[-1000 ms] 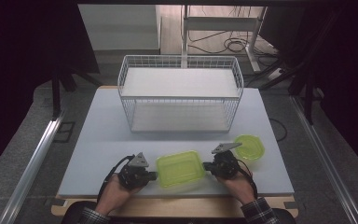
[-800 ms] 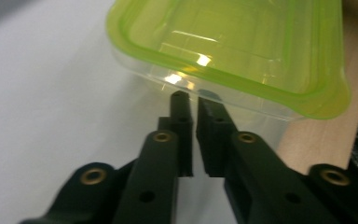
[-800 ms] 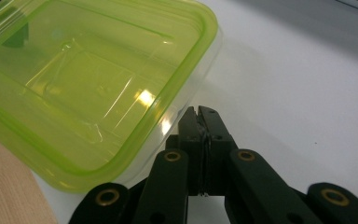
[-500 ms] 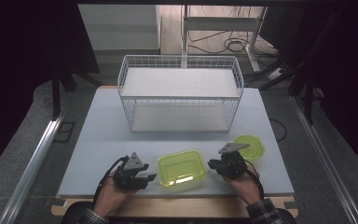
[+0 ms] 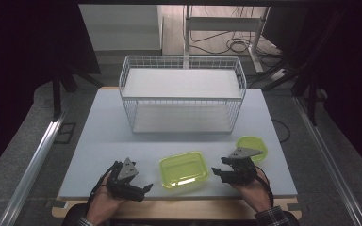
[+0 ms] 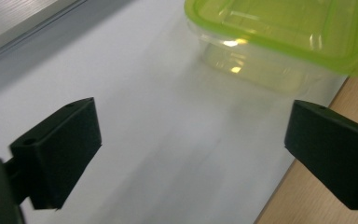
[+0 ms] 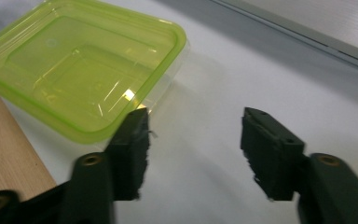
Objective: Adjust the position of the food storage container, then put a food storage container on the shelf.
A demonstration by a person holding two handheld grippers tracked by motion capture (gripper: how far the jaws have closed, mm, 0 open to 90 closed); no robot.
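I work in a lab-type recording bay. My white table [image 5: 99,141] stands boxed in by black curtains [image 5: 23,70] at 9 and 3 o'clock, with loose cables [image 5: 226,44] on the floor and a metal stand [image 5: 217,28] at 12 o'clock.

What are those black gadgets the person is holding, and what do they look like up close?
Each hand holds a black gripper: left gripper, right gripper. Both carry a grey three-cornered plate on top and end in two blocky black jaws with small screw holes. Dark cables trail back along the wrists, and checked sleeve cuffs show.
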